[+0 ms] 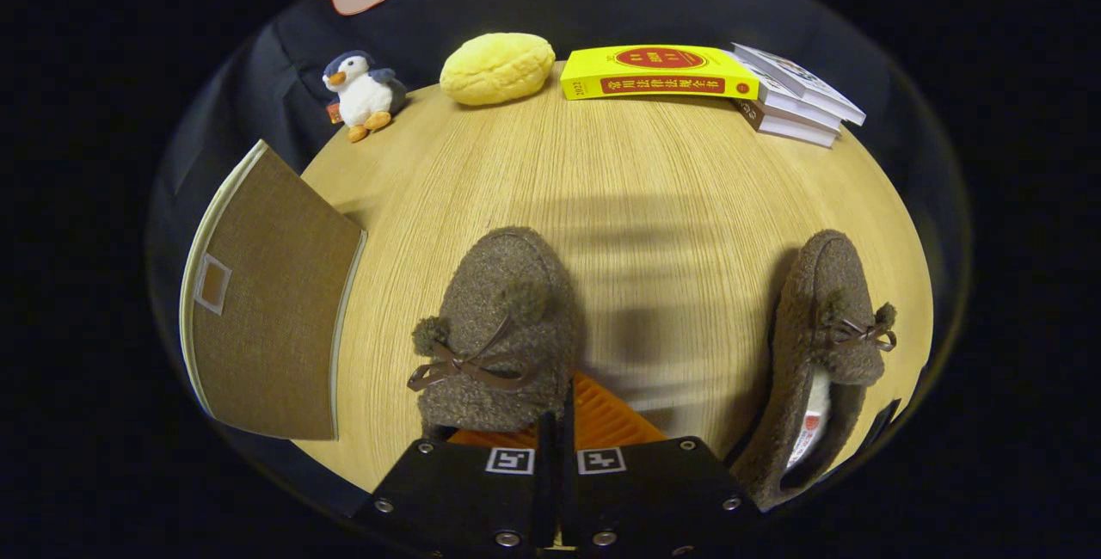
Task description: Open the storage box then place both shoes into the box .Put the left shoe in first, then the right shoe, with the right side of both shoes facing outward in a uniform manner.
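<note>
A fuzzy brown shoe point(503, 318) with a bow and pompoms stands on the wooden table point(654, 189), toe pointing away, right at my fingers. My gripper point(559, 426) is shut, and its jaws appear to pinch the shoe's right side wall, one finger under the shoe's rear. A second matching shoe point(817, 353) lies tipped on its side to the right of the fingers, its pale insole showing. The brown fabric storage box point(267, 301) with a pale rim and a small label window sits to the left of the held shoe; I cannot see inside it.
Along the far edge of the table stand a penguin plush point(361, 95), a yellow bread-shaped cushion point(497, 67), a yellow book point(658, 73) and a stack of books point(800, 99). Bare wood lies between the shoes and these.
</note>
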Motion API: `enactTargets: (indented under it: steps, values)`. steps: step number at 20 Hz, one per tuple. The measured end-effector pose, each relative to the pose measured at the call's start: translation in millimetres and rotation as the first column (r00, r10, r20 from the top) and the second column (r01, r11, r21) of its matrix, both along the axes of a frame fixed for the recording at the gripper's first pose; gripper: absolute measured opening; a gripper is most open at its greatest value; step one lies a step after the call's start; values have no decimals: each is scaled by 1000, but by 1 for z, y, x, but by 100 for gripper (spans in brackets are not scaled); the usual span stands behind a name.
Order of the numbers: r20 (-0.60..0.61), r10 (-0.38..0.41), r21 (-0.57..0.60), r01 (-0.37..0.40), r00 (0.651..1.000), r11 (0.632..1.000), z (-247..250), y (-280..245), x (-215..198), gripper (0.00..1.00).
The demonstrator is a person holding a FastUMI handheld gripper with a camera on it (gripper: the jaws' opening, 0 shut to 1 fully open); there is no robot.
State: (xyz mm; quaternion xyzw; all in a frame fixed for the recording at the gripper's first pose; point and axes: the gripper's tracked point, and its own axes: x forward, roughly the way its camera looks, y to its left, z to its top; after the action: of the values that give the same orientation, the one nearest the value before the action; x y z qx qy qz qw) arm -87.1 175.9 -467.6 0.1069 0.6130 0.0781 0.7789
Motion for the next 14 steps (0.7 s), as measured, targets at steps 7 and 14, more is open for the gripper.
enactTargets:
  steps: [7,14]
  values:
    - [71,-27,44,24,997,999,66,14,24,3]
    - [99,-90,115,79,991,990,157,42,60,3]
